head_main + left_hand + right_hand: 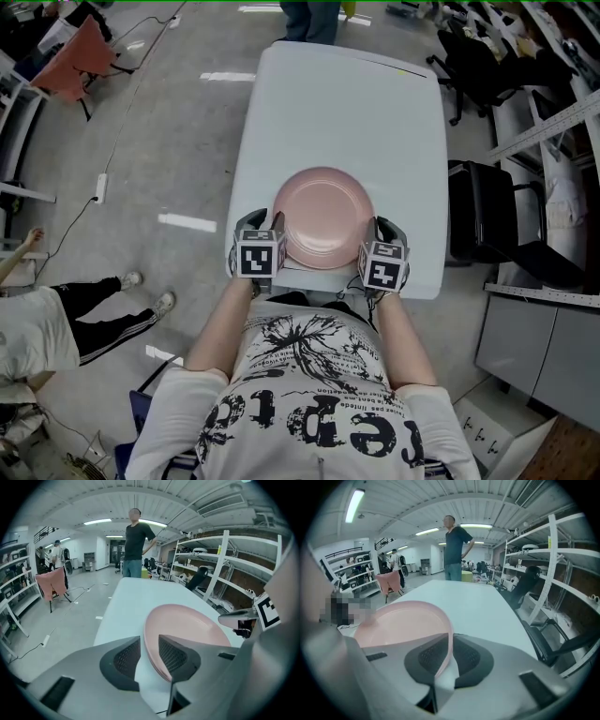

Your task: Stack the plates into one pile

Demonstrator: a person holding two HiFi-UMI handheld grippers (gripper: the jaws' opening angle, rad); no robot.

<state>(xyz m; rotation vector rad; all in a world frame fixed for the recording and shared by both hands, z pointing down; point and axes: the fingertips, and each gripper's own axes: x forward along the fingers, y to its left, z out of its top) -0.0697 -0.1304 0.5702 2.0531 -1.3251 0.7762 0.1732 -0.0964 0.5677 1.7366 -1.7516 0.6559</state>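
Note:
A pile of pink plates (323, 214) rests on the near end of the white table (337, 103). In the left gripper view the pile's layered rim (154, 660) runs between the jaws. My left gripper (258, 246) (149, 654) is open at the pile's left edge, with a gap between its pads and the rim. My right gripper (382, 260) (445, 660) is at the right edge, shut on the thin rim of a pink plate (403, 623). The plate's underside is hidden.
A person (309, 19) (135, 545) (454, 550) stands at the table's far end. A black chair (487, 225) and shelving (553, 573) are to the right. Another person (56, 319) sits at the left, near a pink-draped chair (75, 61).

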